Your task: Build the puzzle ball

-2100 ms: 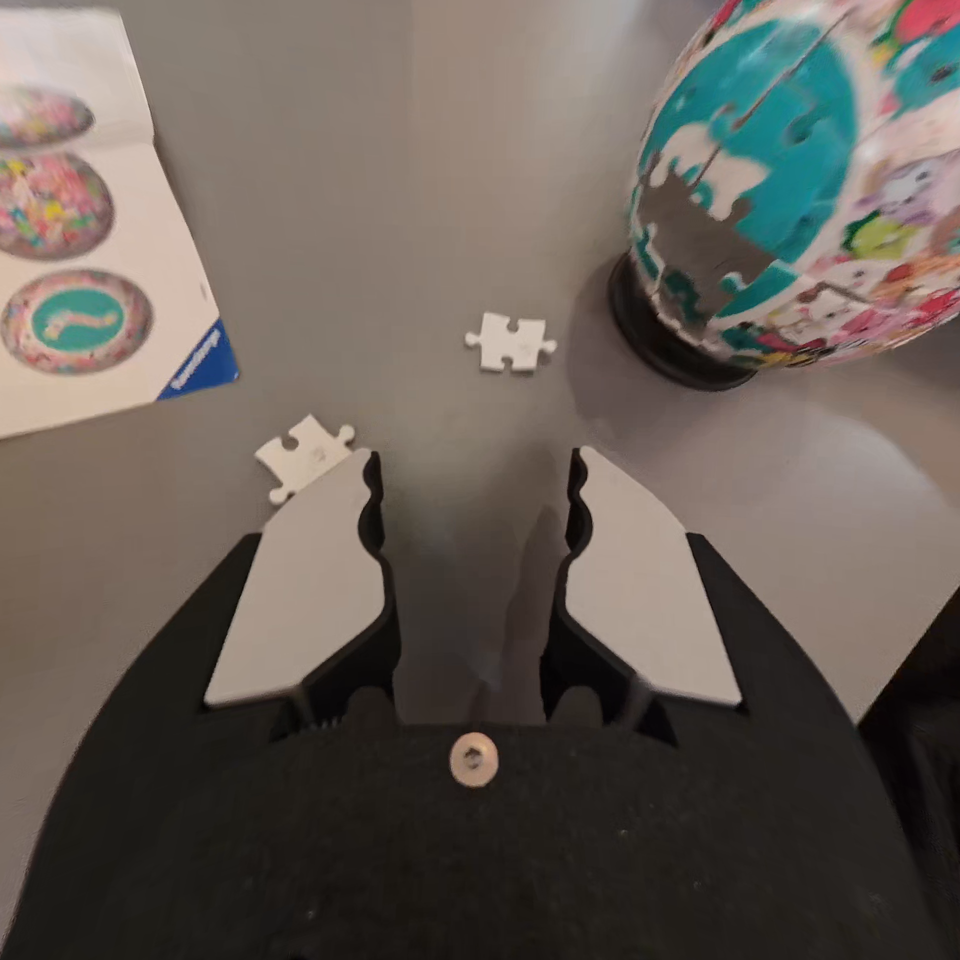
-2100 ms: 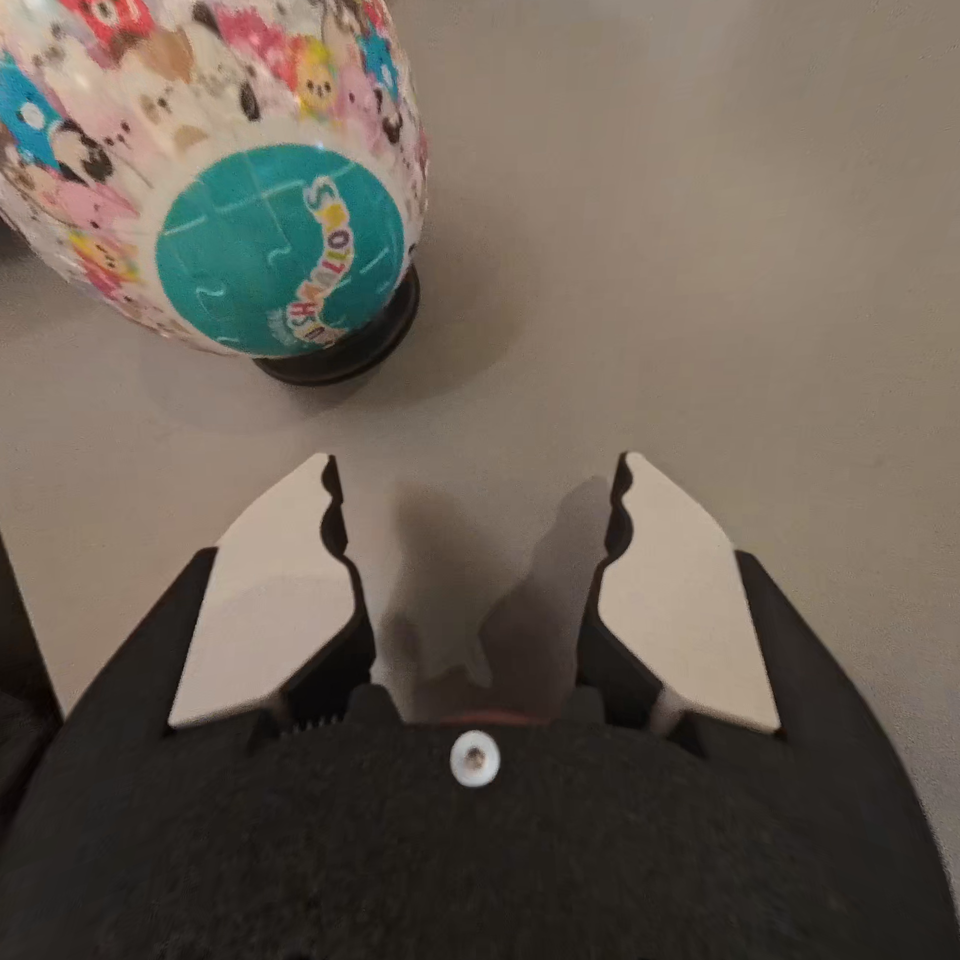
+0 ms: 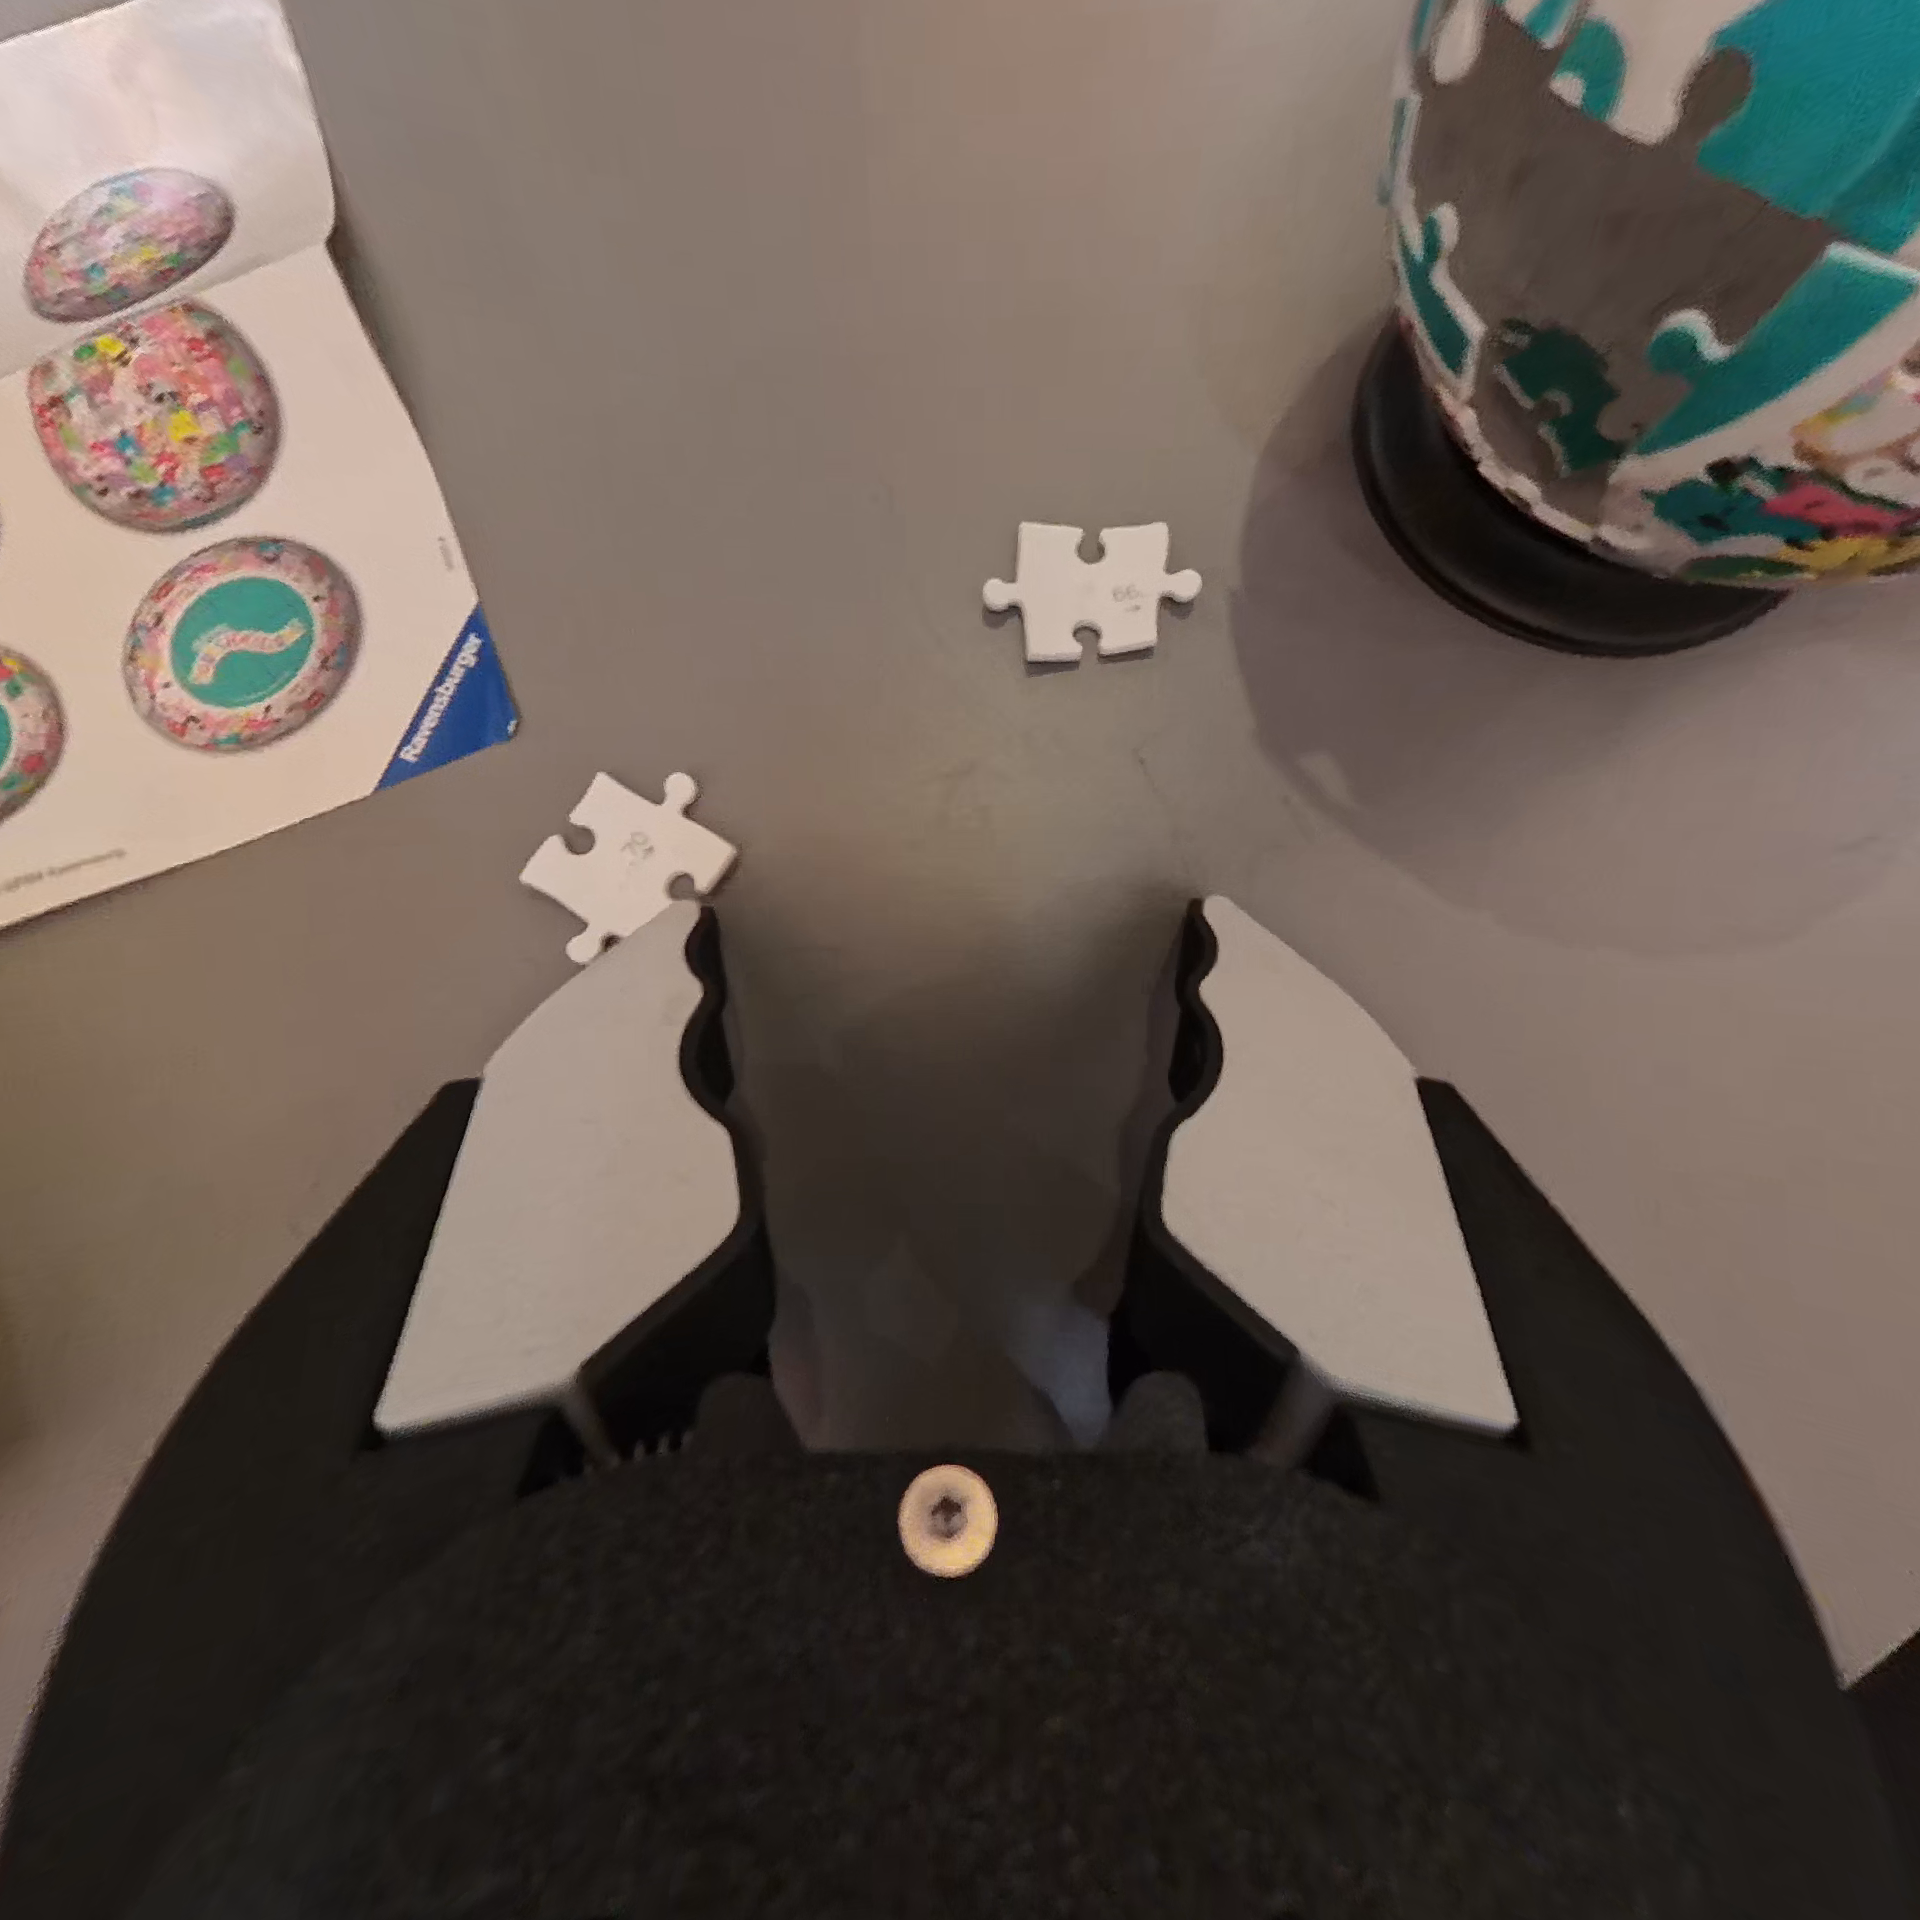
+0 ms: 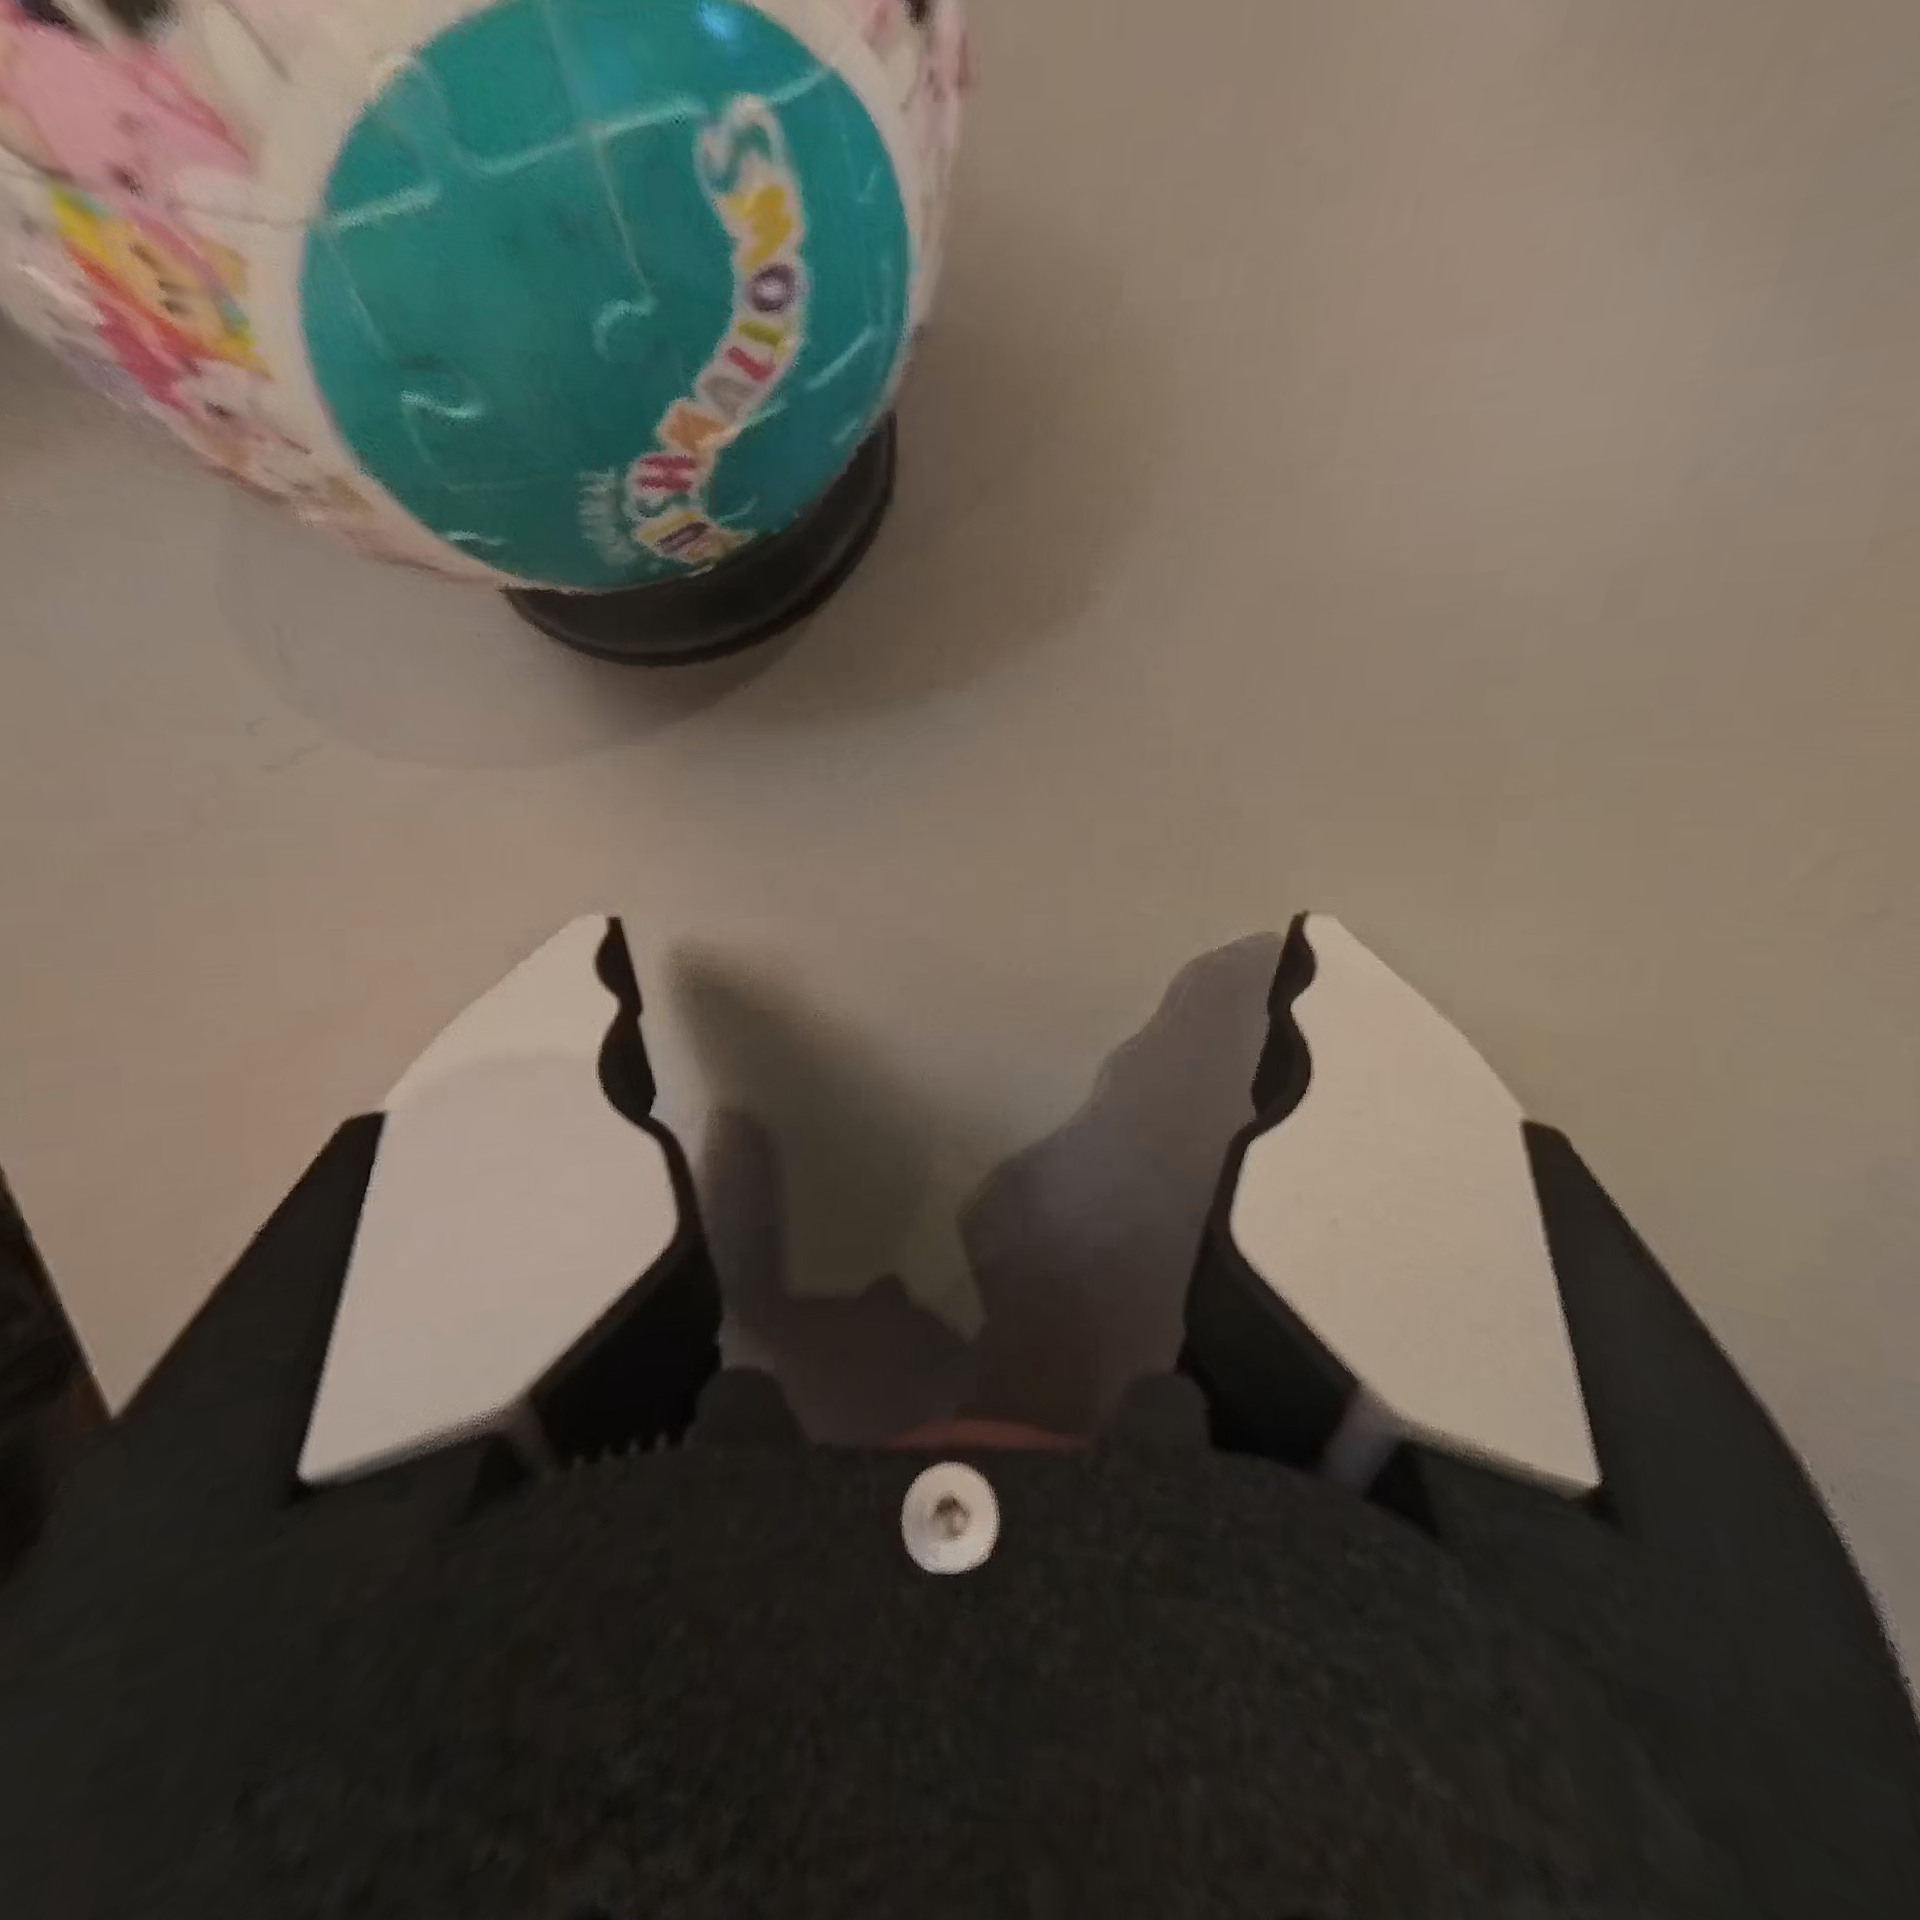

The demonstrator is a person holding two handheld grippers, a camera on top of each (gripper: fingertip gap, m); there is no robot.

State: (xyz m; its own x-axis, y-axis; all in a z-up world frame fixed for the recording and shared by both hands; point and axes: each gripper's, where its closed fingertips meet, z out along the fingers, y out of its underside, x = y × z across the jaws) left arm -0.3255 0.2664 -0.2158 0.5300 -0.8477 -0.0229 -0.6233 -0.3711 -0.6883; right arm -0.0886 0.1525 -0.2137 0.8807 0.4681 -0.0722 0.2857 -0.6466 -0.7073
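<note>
The table [image 3: 935, 312] is a smooth matt grey. The two loose puzzle pieces [image 3: 1091, 603] look like plain white matt plastic, though it's a bit blurry to be sure. The puzzle ball [image 4: 582, 301] has a glossy printed skin, its stand [image 3: 1475, 561] is satiny black, and the leaflet [image 3: 208, 520] is coated paper.

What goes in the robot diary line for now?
left gripper: open, empty | right gripper: open, empty | puzzle ball: on stand, gaps | loose pieces: two, on table

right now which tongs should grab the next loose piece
Left. Its open tongs hang over the table beside two loose pieces. The right tongs see only the ball, no pieces.
</note>
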